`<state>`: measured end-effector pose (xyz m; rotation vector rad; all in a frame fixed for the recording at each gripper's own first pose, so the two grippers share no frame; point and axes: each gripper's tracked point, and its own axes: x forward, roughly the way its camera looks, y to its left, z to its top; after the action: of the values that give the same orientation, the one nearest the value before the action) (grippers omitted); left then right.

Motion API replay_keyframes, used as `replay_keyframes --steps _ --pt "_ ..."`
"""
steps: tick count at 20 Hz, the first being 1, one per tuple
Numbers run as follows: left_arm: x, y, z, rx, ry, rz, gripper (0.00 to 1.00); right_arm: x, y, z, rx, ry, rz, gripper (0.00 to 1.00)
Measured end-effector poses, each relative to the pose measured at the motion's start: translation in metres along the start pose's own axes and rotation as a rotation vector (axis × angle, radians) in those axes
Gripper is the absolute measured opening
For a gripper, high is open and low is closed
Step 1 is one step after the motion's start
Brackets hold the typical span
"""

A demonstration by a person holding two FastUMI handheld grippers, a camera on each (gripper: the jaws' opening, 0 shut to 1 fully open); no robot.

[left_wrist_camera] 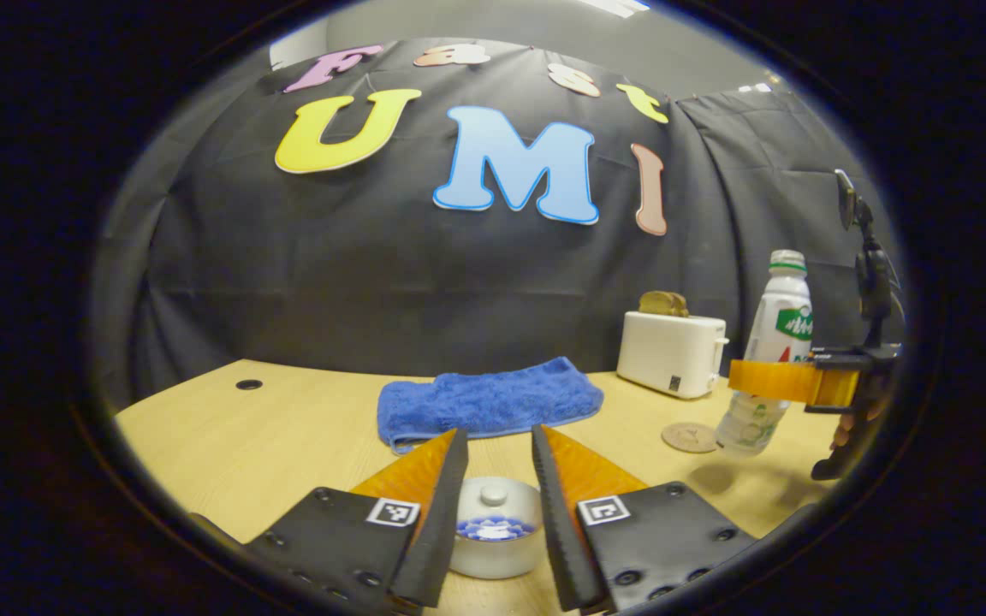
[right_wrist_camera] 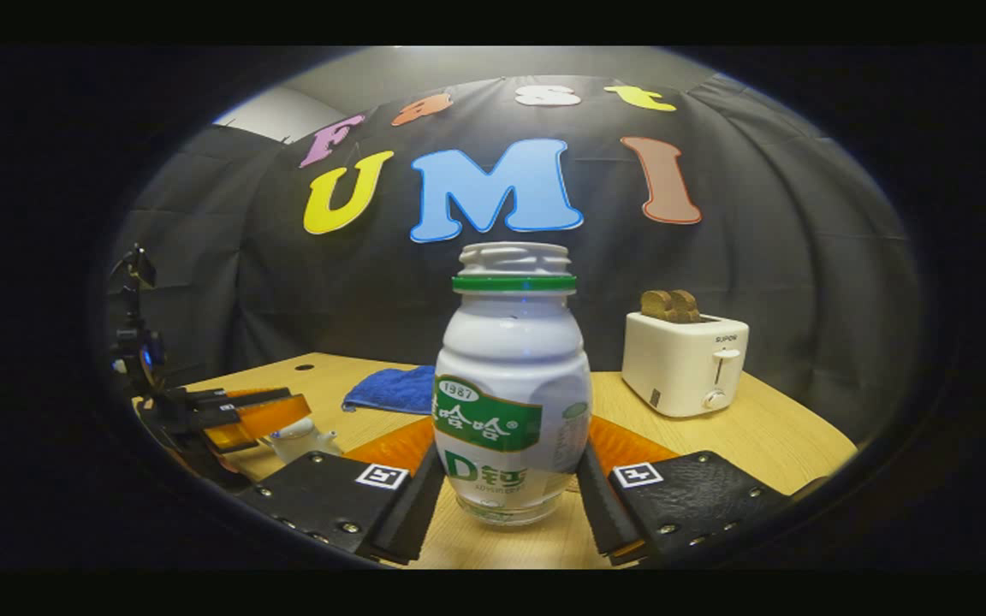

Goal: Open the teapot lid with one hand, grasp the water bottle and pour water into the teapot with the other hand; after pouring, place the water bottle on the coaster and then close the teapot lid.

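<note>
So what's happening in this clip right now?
A person works two tongs at a wooden table. The left tongs hang open above the white teapot, lid still on. The right tongs are shut on the uncapped water bottle, which looks lifted just off the table beside the round coaster. No water has been poured yet. A blue towel and a toaster sit behind.

Left hand-held gripper (left_wrist_camera: pixel 500 445) sits open right over the teapot (left_wrist_camera: pixel 495 539), lid on. Blue towel (left_wrist_camera: pixel 488 402) lies behind it on the desk (left_wrist_camera: pixel 288 428). Off right, the other hand-held gripper (left_wrist_camera: pixel 758 379) is around the water bottle (left_wrist_camera: pixel 774 342), coaster (left_wrist_camera: pixel 689 437) just beside, toaster (left_wrist_camera: pixel 671 352) behind.
</note>
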<state>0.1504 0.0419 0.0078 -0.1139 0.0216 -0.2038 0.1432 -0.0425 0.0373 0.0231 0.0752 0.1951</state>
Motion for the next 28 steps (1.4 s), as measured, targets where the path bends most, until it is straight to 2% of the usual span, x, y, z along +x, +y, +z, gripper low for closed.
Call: replay_keyframes --steps 1,3,9,13,17,20,28 --pt "-0.007 0.002 0.012 -0.008 -0.031 -0.001 0.77 0.001 -0.004 0.001 0.001 -0.003 -0.010 0.72" --pt "-0.019 0.011 0.032 -0.015 -0.085 0.016 0.84 0.005 -0.013 0.007 0.021 -0.025 -0.040 0.72" --pt "-0.028 0.024 0.046 -0.041 -0.130 0.016 0.84 0.030 -0.028 0.010 0.005 0.001 -0.089 0.72" --pt "-0.035 0.028 0.057 -0.079 -0.153 0.011 0.84 0.054 -0.052 -0.001 -0.038 0.029 -0.160 0.72" --pt "-0.034 0.030 0.054 -0.089 -0.146 0.021 0.84 0.072 -0.072 -0.013 -0.038 0.040 -0.199 0.72" --pt "-0.030 0.024 0.049 -0.102 -0.127 -0.001 0.84 0.082 -0.074 -0.023 -0.033 0.055 -0.196 0.72" --pt "-0.029 0.022 0.047 -0.057 -0.122 0.012 0.85 0.088 -0.072 -0.036 -0.040 0.084 -0.189 0.72"
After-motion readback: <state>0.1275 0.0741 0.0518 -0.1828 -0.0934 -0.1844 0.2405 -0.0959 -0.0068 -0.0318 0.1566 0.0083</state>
